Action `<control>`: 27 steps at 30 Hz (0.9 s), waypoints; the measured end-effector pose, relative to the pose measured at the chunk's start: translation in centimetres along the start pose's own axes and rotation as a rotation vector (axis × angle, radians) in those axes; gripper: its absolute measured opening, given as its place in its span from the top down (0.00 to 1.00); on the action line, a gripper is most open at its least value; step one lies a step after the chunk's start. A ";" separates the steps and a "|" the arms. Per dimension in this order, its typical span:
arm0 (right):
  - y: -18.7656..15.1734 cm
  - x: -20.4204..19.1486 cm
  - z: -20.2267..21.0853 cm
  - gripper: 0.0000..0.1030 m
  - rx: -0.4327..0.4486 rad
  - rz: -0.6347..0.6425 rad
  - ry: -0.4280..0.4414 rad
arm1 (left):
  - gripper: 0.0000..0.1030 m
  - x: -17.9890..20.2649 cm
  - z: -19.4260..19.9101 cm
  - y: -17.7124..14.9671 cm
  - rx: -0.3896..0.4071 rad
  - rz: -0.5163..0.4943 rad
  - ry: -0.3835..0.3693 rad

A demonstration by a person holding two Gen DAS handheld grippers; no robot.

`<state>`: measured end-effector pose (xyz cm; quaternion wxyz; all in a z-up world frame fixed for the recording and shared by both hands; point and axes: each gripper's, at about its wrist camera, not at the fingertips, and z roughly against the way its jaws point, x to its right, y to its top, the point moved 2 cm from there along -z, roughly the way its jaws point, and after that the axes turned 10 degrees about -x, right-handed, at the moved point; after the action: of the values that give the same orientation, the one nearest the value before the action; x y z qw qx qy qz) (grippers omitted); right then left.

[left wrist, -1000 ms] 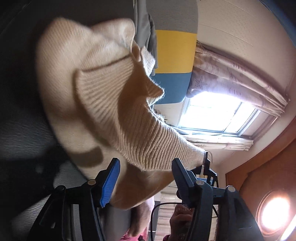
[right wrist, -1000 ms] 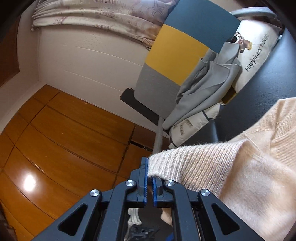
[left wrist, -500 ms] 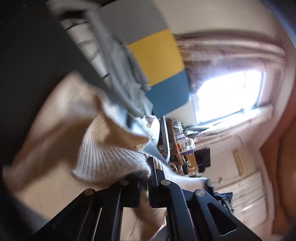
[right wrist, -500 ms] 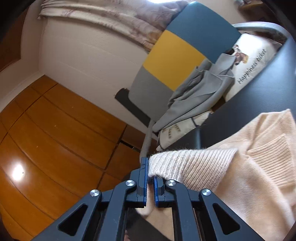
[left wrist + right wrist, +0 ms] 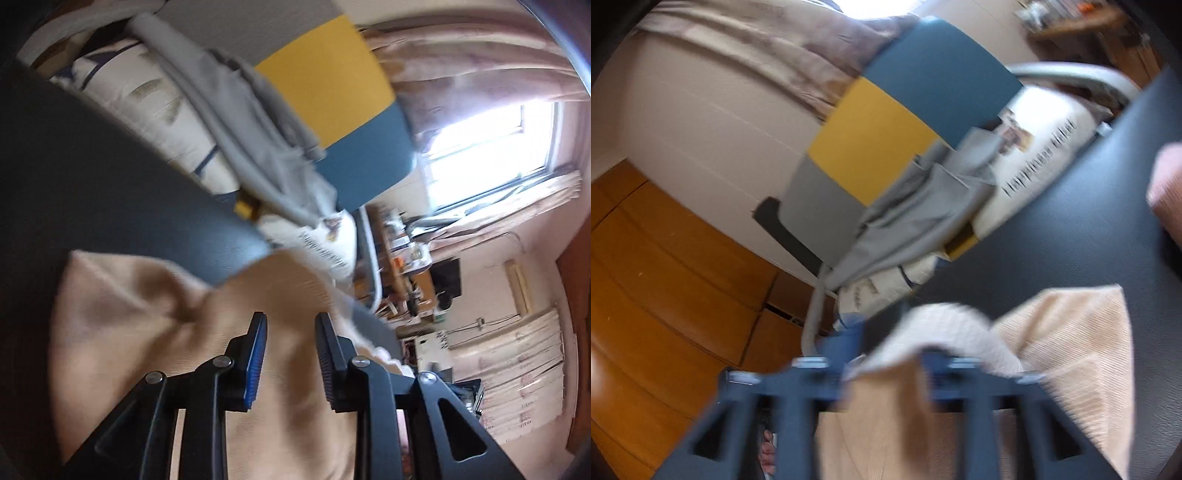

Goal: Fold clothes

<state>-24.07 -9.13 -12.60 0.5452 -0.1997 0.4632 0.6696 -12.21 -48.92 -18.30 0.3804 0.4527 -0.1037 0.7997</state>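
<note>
Black tabletop [image 5: 92,177] carries cream sweater [image 5: 129,332]; left gripper [image 5: 289,354] opening, nothing pinched. Right gripper [image 5: 890,354] opening, blurred; ribbed cuff [image 5: 945,332] loose between pads.

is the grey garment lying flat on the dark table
No, the grey garment hangs over the colour-block chair behind the dark table, not on it.

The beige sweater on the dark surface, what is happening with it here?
A person is folding a beige knit sweater on a dark surface, with tongs in each hand. Both the left tongs and the right tongs are opening. The sweater lies between the fingers of each, and the ribbed edge is draped at the right tongs.
</note>
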 end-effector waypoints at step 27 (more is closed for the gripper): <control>-6.7 7.5 -0.9 0.59 -0.381 0.284 -0.229 | 0.61 -2.4 2.3 -5.3 -0.158 -0.431 0.197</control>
<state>-20.59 -5.96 -21.51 0.4471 -0.1545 0.2873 0.8329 -6.27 -47.75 -19.87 0.5846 0.3531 -0.0295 0.7298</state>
